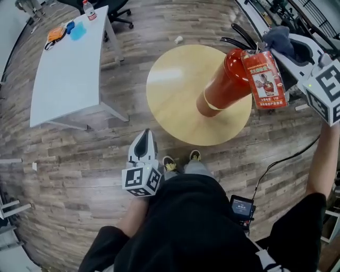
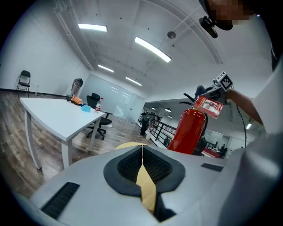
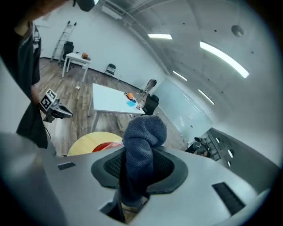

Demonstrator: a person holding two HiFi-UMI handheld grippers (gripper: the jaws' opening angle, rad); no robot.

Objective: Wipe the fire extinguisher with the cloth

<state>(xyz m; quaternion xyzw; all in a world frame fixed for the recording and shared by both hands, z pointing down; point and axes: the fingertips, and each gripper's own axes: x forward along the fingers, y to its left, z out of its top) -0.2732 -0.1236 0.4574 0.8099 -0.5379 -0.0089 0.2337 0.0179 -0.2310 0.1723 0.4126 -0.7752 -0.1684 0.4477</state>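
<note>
1. Two grippers showed in the head view: the left gripper (image 1: 143, 154) low by the person, the right gripper (image 1: 287, 45) beside the top of the fire extinguisher (image 1: 226, 79), which stood on a round wooden table (image 1: 175, 90).
2. Left gripper view: jaws pressed together, empty.
3. Right gripper view: jaws clamped a blue-grey cloth (image 3: 141, 145).

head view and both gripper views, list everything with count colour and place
red cylindrical fire extinguisher: 1, red, upright on the round table
round wooden table: 1, pale wood, centre
long white table: 1, white, upper left
black office chair: 1, black, behind white table
blue-grey fleecy cloth: 1, blue-grey, in right gripper, by extinguisher's top
left gripper: 1, grey, shut, empty, near person's shoes
right gripper: 1, grey, shut on the cloth
</note>
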